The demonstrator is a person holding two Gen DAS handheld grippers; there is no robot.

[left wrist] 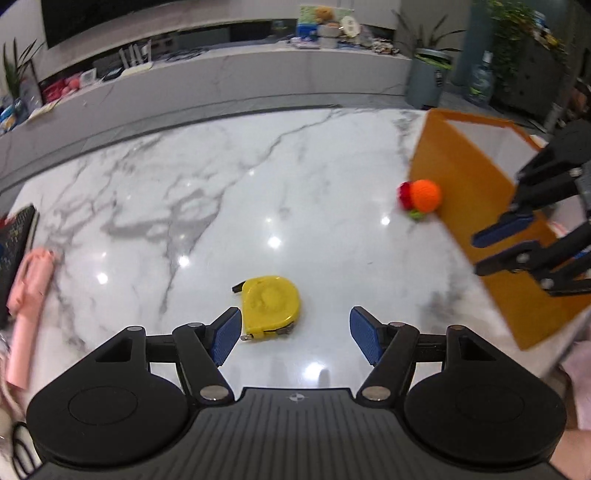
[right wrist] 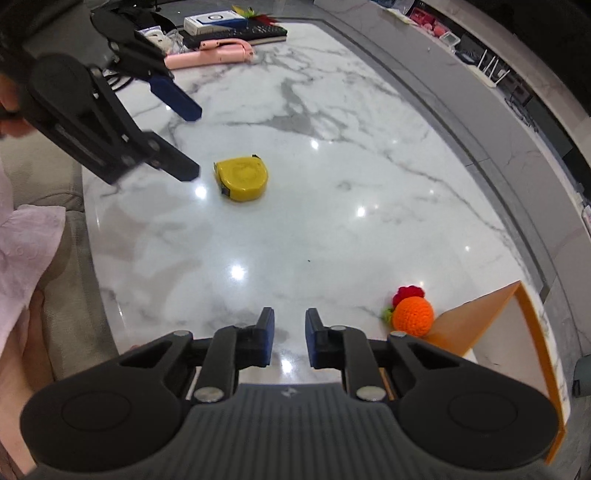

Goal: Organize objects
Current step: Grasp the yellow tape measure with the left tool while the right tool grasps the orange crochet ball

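A yellow tape measure point(left wrist: 271, 306) point(right wrist: 242, 179) lies flat on the white marble table point(left wrist: 221, 203). My left gripper point(left wrist: 293, 319) point(right wrist: 194, 142) hangs open just above it, the tape measure close to its left pad and not touched. An orange crocheted ball with red and green bits point(left wrist: 424, 197) point(right wrist: 412, 315) rests against the outer wall of an orange box point(left wrist: 461, 192) point(right wrist: 480, 314). My right gripper point(right wrist: 290, 314) point(left wrist: 478, 254) hovers beside that box with only a narrow gap between its pads and nothing in it.
A pink folded stick-like item point(left wrist: 26, 295) point(right wrist: 210, 55) and a dark keyboard point(left wrist: 14, 240) point(right wrist: 255, 33) lie at the table's far end with other clutter. A long marble counter point(left wrist: 258, 81) runs behind the table. A pink sleeve point(right wrist: 22, 258) is at the near edge.
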